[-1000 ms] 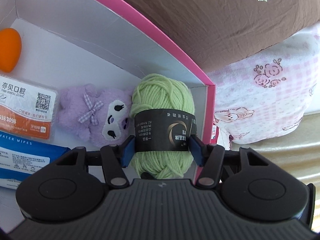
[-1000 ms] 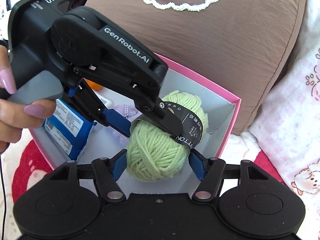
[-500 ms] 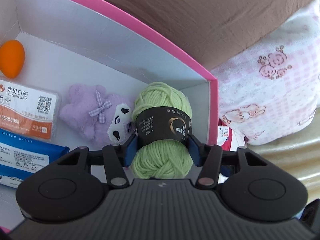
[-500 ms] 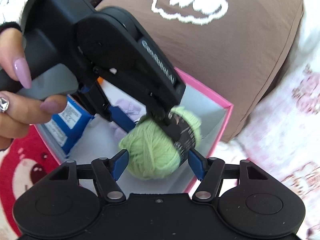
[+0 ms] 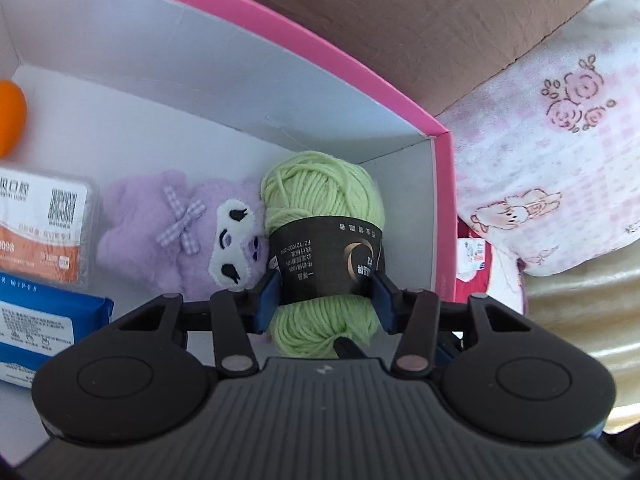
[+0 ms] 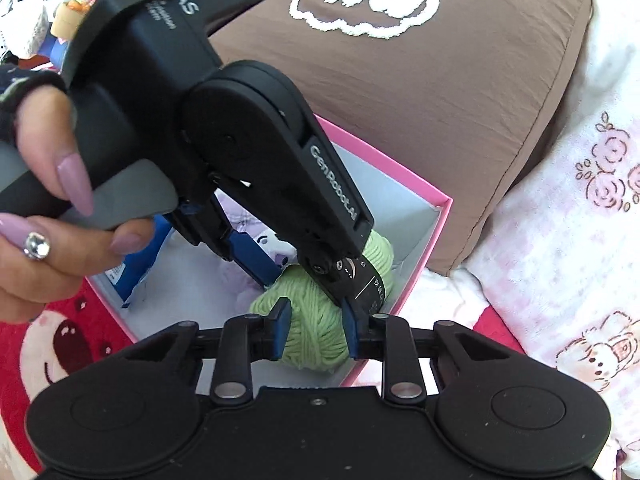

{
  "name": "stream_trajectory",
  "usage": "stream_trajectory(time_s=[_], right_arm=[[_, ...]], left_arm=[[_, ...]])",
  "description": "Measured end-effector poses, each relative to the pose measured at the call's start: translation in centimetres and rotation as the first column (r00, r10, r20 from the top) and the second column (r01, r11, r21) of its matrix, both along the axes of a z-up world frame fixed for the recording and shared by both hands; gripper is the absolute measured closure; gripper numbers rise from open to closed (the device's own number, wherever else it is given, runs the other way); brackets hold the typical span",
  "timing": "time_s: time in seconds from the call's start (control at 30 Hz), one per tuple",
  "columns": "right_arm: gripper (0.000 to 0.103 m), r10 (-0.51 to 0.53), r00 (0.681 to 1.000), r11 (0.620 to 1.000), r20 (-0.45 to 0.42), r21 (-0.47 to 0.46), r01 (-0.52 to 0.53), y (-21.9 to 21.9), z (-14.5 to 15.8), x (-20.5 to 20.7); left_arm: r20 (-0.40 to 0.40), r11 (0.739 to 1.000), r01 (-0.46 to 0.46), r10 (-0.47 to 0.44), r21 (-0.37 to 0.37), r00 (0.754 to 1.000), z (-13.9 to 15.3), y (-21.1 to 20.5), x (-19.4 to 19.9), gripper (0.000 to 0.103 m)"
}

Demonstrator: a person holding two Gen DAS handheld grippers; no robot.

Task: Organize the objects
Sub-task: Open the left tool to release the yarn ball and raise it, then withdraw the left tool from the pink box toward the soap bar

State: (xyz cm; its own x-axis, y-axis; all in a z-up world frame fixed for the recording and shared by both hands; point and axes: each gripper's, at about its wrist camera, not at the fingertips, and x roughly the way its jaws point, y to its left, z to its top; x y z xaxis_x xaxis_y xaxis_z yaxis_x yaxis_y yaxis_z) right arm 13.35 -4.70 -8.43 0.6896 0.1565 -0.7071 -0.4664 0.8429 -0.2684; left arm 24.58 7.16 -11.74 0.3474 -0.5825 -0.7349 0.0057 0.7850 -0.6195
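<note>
The green yarn skein (image 5: 324,248) sits in the far right corner of the pink box (image 5: 440,208), touching the purple plush toy (image 5: 176,232) on its left. The left gripper (image 5: 324,300) has its jaws closing on the skein's dark paper band, pads pressed to both sides. The right gripper (image 6: 316,328) is closing too, its narrow jaws around the skein's near end; whether its pads actually press the wool I cannot tell. The risk, as I judge it: two grips on one soft skein could pull against each other, sliding the band off or loosening strands. Lifting could also drag the plush along or snag the box wall.
</note>
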Motion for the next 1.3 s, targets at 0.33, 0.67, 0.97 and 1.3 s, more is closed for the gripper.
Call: stream_trajectory(time_s=[0.33, 0.67, 0.97, 1.3], right_arm=[[0.070, -0.012, 0.995, 0.983, -0.100, 0.184, 0.030, -1.4, 1.2, -0.3], [0.065, -0.034, 0.972, 0.931, -0.232, 0.346, 0.115, -2.8, 2.2, -1.1], [0.062, 0.013, 0.964, 0.932, -0.265, 0.353, 0.085, -1.1, 6.0, -1.2], [0.060, 0.050, 0.943, 0.922, -0.330, 0.378, 0.083, -2.2, 10.6, -4.0]], left_arm=[[0.025, 0.992, 0.033, -0.036, 0.118, 0.999, 1.7, -1.4, -1.5, 0.047], [0.083, 0.969, 0.056, -0.078, 0.241, 0.994, 7.9, 0.7, -5.4, 0.034], [0.080, 0.947, 0.101, -0.131, 0.306, 0.988, 11.9, 2.9, -7.4, 0.032], [0.133, 0.933, 0.147, -0.200, 0.330, 0.971, 17.0, 3.5, -12.0, 0.027]])
